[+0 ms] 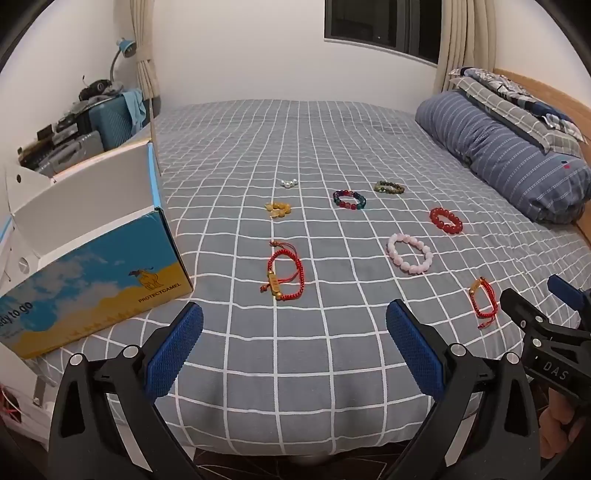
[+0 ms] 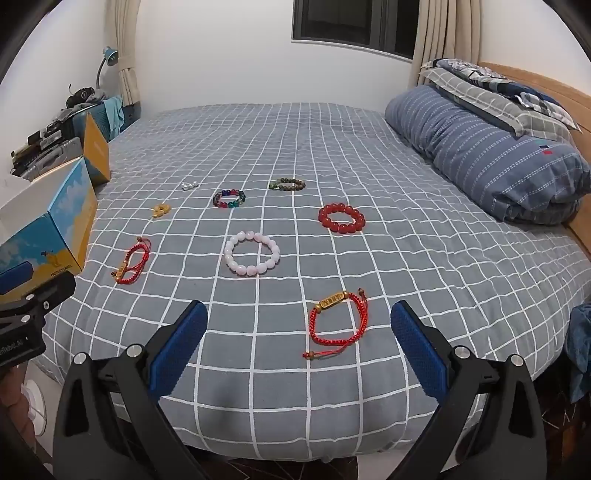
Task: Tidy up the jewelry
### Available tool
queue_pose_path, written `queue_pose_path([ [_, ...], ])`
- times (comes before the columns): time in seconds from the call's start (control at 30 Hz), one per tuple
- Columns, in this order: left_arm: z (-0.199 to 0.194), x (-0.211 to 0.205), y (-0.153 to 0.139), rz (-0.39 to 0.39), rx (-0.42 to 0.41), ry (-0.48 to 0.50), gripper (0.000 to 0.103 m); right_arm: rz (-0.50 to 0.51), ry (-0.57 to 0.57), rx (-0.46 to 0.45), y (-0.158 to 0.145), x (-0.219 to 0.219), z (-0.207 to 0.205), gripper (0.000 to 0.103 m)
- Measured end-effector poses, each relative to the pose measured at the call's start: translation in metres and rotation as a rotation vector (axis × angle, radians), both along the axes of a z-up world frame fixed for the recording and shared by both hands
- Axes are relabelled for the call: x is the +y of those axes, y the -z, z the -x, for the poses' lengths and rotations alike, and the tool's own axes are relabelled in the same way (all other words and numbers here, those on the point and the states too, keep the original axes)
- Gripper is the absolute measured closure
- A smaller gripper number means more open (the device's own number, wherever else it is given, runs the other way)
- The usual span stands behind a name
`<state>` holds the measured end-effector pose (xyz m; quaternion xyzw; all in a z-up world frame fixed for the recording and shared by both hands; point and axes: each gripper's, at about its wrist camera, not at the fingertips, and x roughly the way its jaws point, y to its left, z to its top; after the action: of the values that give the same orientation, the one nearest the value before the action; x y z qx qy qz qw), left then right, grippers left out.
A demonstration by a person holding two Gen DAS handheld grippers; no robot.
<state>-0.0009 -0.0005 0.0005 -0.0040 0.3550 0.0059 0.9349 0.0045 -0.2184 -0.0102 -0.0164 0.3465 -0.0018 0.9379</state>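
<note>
left gripper (image 1: pixel 294 325) over near bed edge, jaws spread wide, nothing between. right gripper (image 2: pixel 299 325) same, wide apart, empty. jewelry scattered on grid bedsheet (image 1: pixel 295 369): red cord bracelet (image 1: pixel 284 273) at 12 o'clock of left gripper; second red cord bracelet (image 2: pixel 338 321) just ahead of right gripper, 1 o'clock; pink bead bracelet (image 2: pixel 252 253) at 11 o'clock. open box (image 1: pixel 92 258) at 9 o'clock, left bed edge.

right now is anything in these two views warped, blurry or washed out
Left wrist view: fisheye bends the grey checked bedsheet grid into curves, corners are black; lighting is even and soft, no glare; the small white bead cluster is too small to read. Right wrist view: same bowing, the red cord bracelet with gold bar is sharp, the window is dark.
</note>
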Motion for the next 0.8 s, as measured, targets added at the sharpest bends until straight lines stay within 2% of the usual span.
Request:
queue_pose_path([
  [0.8,0.0018,-0.0076,-0.0024,-0.008,0.016,0.017,0.006,-0.007,0.012,-0.001,-0.0031,-0.0048,0.0003,0.008],
])
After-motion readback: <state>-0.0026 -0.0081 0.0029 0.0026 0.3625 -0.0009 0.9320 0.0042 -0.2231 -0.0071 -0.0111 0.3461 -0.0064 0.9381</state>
